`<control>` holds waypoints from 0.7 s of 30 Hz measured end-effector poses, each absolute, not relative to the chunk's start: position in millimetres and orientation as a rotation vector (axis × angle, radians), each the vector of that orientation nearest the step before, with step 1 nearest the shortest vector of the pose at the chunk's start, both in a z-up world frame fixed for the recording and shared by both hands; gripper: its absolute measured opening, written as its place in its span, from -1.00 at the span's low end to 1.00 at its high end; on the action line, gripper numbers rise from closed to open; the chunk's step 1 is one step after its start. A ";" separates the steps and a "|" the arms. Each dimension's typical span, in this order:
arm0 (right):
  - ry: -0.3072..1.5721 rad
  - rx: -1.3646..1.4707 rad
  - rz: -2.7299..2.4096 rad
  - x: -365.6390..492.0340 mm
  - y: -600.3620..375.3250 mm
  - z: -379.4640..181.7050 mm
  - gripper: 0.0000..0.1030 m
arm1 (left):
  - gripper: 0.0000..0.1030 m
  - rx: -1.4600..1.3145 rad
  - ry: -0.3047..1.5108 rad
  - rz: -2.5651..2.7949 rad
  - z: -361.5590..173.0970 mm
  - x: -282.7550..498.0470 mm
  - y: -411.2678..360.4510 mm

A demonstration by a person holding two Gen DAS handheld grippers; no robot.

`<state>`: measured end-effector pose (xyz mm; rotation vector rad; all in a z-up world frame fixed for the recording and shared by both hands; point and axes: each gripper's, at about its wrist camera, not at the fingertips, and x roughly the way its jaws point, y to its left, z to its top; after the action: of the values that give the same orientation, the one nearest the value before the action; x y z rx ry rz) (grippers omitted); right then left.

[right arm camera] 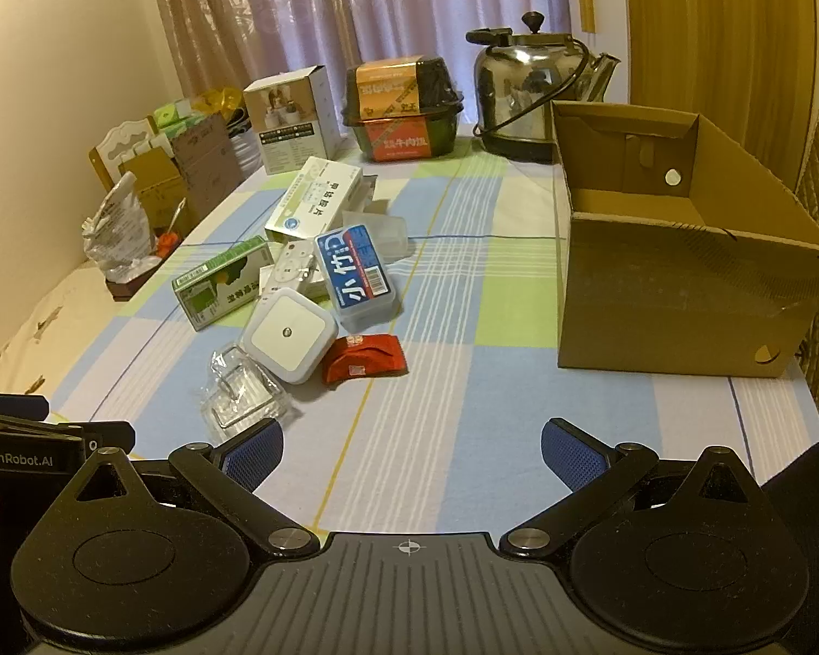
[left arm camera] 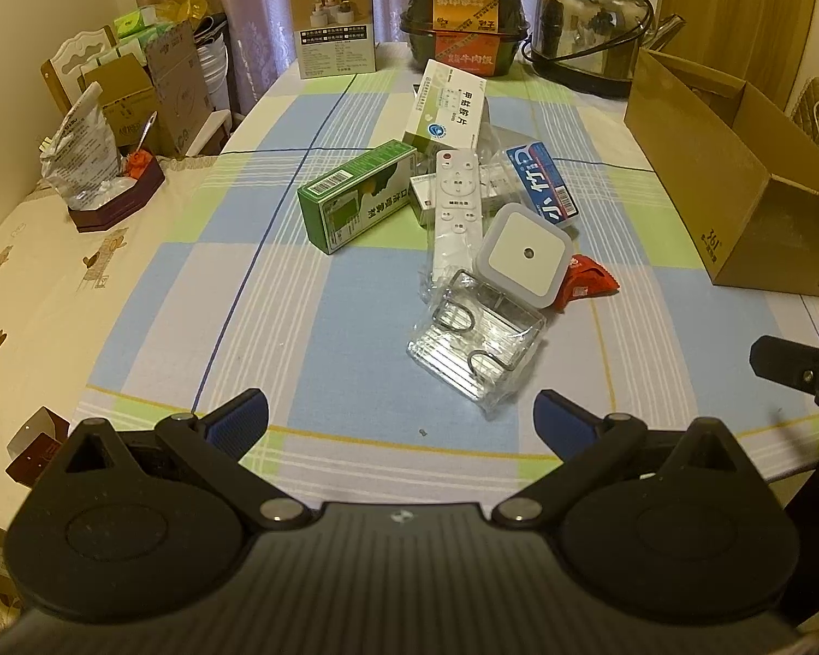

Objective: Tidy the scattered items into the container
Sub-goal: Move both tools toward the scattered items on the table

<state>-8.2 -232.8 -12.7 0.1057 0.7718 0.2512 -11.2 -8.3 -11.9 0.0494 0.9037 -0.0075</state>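
Cardboard box [right arm camera: 677, 295], rectangular, open-topped

Both wrist views look forward over the table [left arm camera: 245, 295], sharing its clutter.

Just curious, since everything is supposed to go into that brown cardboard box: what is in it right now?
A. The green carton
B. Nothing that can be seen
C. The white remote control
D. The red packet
B: the open brown cardboard box shows only bare inner walls, while the white remote control, green carton and red packet lie out on the checked tablecloth.
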 end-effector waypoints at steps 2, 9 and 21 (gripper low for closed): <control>0.770 0.107 0.252 -7.3 -234.0 -13.7 1.00 | 0.98 0.051 0.904 -0.008 -12.3 -11.2 -8.3; 0.768 0.109 0.251 -12.5 -239.4 -11.9 1.00 | 0.98 0.049 0.906 -0.008 -13.2 -11.4 -8.6; 0.719 0.036 0.256 -11.8 -230.0 1.0 1.00 | 0.98 0.068 0.876 -0.041 1.5 -9.5 -13.3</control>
<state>-11.8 -230.0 1.0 0.0358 0.7186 0.2557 -9.5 -13.3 1.5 0.0679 0.8757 -0.0413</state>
